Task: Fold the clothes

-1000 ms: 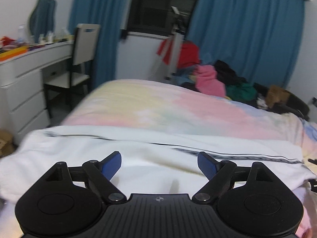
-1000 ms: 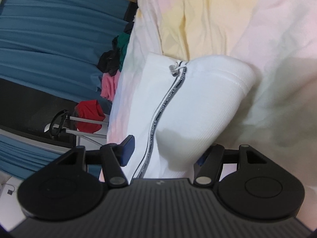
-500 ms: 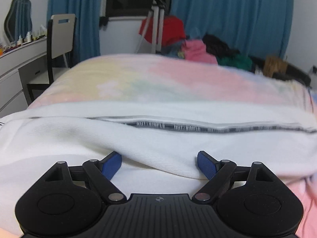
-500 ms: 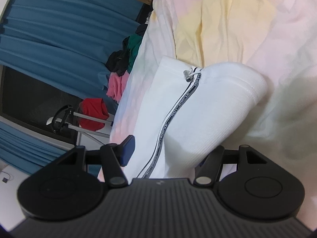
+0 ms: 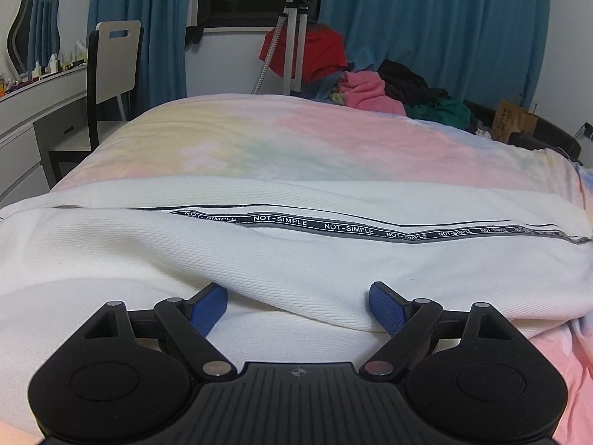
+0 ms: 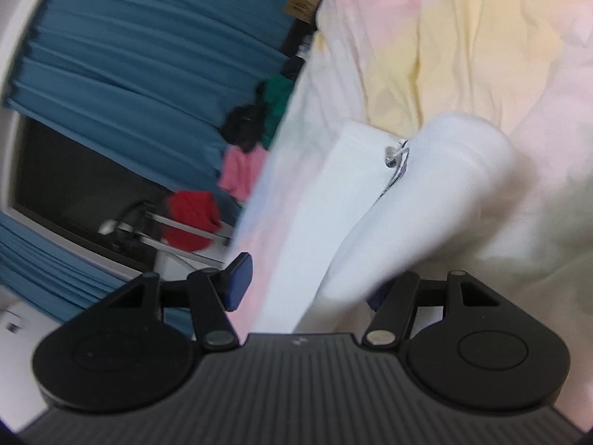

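White ribbed trousers [image 5: 281, 256] with a black "NOT-SIMPLE" side stripe [image 5: 333, 228] lie across the pastel bed cover [image 5: 296, 137]. My left gripper [image 5: 298, 306] is open, low over the cloth, with a fold of it lying between its blue pads [image 5: 383, 307]. In the right wrist view the same trousers [image 6: 407, 200] run away from me, folded lengthwise, with a drawstring tip [image 6: 391, 155] at the far end. My right gripper [image 6: 307, 289] is open over the cloth; the cloth hides its right pad.
A pile of clothes [image 5: 400, 92] lies past the bed's far edge, by a tripod [image 5: 292, 37] and blue curtains [image 5: 433, 18]. A chair [image 5: 107, 85] and white dresser [image 5: 26, 126] stand left of the bed.
The left gripper has dropped lower and closer to the trousers, and its view has swung left to right. The right gripper has shifted and its view is blurred with motion. Both stay open.
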`<move>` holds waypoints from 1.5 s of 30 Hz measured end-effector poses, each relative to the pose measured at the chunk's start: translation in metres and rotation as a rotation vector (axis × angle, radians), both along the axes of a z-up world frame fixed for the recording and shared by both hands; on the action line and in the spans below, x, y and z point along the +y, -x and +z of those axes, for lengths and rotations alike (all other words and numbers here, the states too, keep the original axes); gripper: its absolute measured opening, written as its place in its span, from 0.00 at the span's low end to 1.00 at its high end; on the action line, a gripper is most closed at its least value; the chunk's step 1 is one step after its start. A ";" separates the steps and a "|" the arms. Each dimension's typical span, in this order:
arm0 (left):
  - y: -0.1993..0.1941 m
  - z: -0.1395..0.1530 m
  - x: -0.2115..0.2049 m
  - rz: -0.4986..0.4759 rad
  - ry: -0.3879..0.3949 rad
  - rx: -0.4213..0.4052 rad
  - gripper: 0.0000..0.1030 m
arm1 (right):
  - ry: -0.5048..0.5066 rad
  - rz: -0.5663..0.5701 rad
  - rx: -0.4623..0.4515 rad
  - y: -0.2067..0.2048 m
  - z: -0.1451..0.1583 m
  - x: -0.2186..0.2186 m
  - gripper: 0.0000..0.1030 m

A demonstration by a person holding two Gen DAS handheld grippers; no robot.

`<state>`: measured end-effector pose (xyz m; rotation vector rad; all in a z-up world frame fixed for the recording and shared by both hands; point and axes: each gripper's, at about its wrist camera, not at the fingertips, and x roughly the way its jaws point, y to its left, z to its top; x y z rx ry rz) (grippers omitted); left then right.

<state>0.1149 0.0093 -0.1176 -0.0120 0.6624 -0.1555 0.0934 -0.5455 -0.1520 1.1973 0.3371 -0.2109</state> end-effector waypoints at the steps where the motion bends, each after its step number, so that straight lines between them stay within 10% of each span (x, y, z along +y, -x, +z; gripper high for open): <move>1: 0.001 0.000 0.000 0.001 0.001 -0.002 0.83 | -0.003 0.007 0.029 -0.004 -0.003 0.000 0.62; 6: 0.003 0.000 -0.002 0.003 0.002 -0.011 0.83 | -0.055 0.045 0.165 -0.021 -0.025 0.005 0.60; 12: 0.007 0.002 0.001 0.004 0.009 -0.022 0.83 | -0.009 0.029 0.214 -0.024 -0.024 0.010 0.14; 24: 0.031 0.032 0.005 0.007 0.041 -0.097 0.86 | 0.012 -0.123 0.113 0.005 0.007 -0.006 0.10; 31: 0.017 0.006 0.005 0.068 -0.032 0.011 0.87 | 0.104 -0.121 0.133 0.009 0.007 -0.009 0.10; 34: 0.014 0.001 0.000 0.065 -0.074 0.031 0.87 | 0.185 -0.118 0.135 0.004 0.019 0.002 0.10; 45: 0.013 0.017 0.010 0.069 -0.018 0.038 0.87 | 1.042 0.050 0.021 -0.004 0.101 0.155 0.11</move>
